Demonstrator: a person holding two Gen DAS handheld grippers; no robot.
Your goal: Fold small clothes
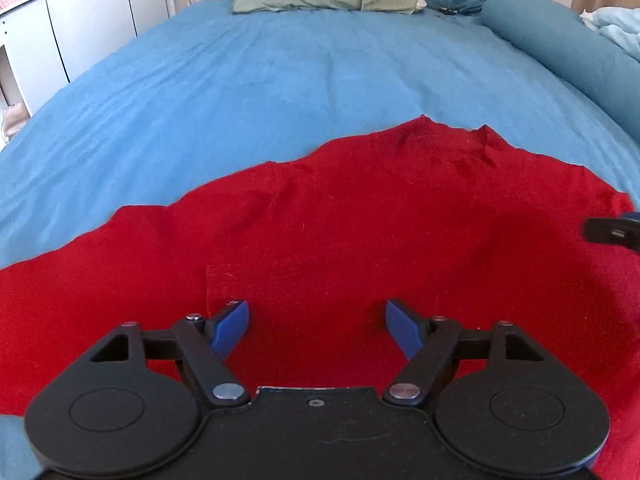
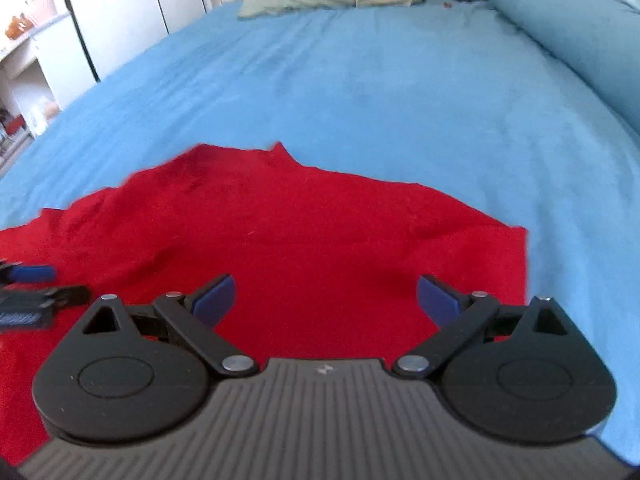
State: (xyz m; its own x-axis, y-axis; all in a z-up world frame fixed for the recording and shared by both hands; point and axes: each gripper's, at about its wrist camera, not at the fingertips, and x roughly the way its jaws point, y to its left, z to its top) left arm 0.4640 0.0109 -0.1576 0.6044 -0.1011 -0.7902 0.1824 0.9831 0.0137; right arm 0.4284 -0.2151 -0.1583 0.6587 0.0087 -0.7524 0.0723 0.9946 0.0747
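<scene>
A red garment (image 1: 340,240) lies spread flat on the blue bed (image 1: 280,80), near its close end. The cloth is plain and slightly wrinkled, with two small peaks along its far edge and a square patch like a pocket near the left hand-held gripper (image 1: 317,330). Its near part is hidden under both tools, and its left side is cut off in both views, so what kind of garment it is stays unclear. Its long axis runs across the bed. The left hand-held gripper stands spread above the cloth, pinching nothing. The right hand-held gripper (image 2: 325,300) is spread too, empty.
</scene>
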